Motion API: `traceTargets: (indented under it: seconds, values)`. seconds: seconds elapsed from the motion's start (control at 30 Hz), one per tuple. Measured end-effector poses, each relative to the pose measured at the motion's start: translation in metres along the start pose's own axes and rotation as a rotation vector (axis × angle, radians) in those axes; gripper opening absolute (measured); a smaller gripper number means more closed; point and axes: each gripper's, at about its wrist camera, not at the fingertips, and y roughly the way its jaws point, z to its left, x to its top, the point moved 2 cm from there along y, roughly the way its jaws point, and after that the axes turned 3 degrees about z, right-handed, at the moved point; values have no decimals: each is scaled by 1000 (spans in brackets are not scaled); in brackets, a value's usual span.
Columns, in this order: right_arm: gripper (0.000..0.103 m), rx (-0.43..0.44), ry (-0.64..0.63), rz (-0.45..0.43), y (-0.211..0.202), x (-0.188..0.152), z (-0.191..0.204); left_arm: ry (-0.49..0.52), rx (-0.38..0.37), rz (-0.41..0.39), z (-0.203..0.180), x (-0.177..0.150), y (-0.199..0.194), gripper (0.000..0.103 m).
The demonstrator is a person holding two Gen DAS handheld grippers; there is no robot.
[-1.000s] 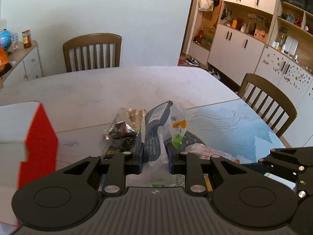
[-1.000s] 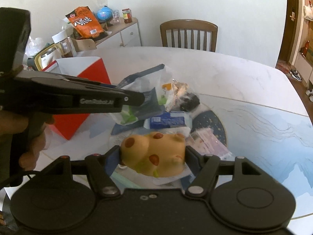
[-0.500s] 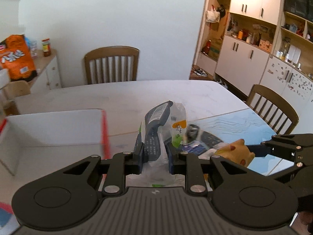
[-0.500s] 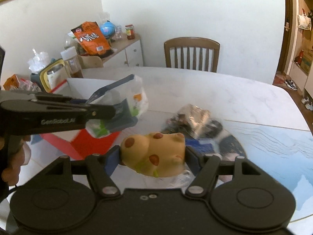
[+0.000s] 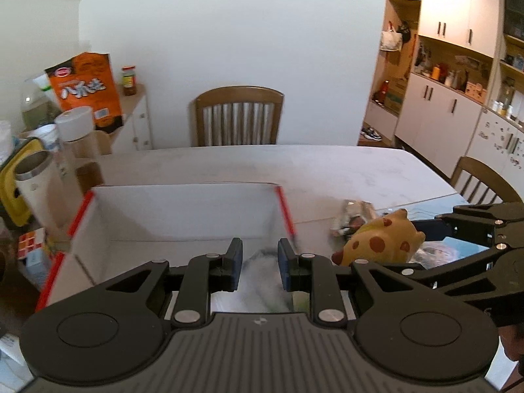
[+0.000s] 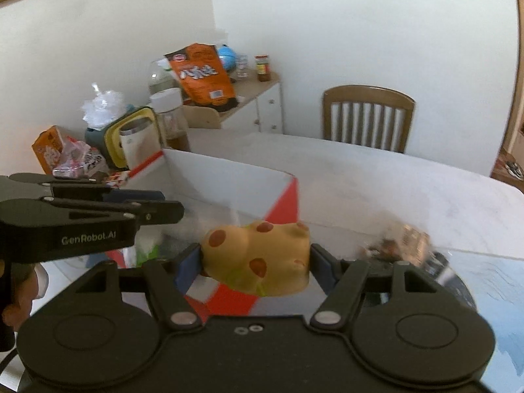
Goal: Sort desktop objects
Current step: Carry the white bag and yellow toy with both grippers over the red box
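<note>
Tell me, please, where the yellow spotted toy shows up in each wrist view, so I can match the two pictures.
Left wrist view: the yellow spotted toy sits at right of centre, held by the right gripper that reaches in from the right edge.
Right wrist view: the toy is at lower centre, clamped between the gripper's two fingers.
Shared landmark: the white box with red edges, beyond the toy in the right wrist view and to its left in the left wrist view.

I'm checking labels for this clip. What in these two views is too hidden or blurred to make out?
- Left wrist view: the bag in the left gripper is a motion-blurred smear; print unreadable.
- Both views: gripper bodies cover most of the box floor; contents unknown.
- Right wrist view: the foil packet on the table is blurred.
- Right wrist view: the right gripper body hides the spotted toy's underside.
</note>
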Motion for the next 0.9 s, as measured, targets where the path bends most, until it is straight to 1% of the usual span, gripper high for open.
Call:
traceTargets:
  seconds: [0.07, 0.17, 0.3, 0.53, 0.7, 0.8, 0.9]
  values:
    - [70, 9, -18, 4, 8, 6, 8, -7, 12, 7, 10, -1, 2, 22]
    - [70, 21, -47, 27, 25, 10, 18, -4, 31, 46, 25, -5, 15, 21]
    - [70, 39, -85, 62, 47, 13, 31, -2, 51, 53, 37, -9, 23, 20]
    - [70, 56, -188, 130, 93, 16, 54, -62, 106, 105, 72, -22, 41, 20]
    - [70, 64, -181, 183, 125, 27, 57, -95, 122, 122, 87, -26, 47, 20]
    - [70, 51, -200, 215, 143, 30, 60, -104, 123, 131, 92, -26, 50, 20]
    - [70, 62, -166, 250, 155, 35, 55, -107, 122, 147, 96, -27, 55, 20]
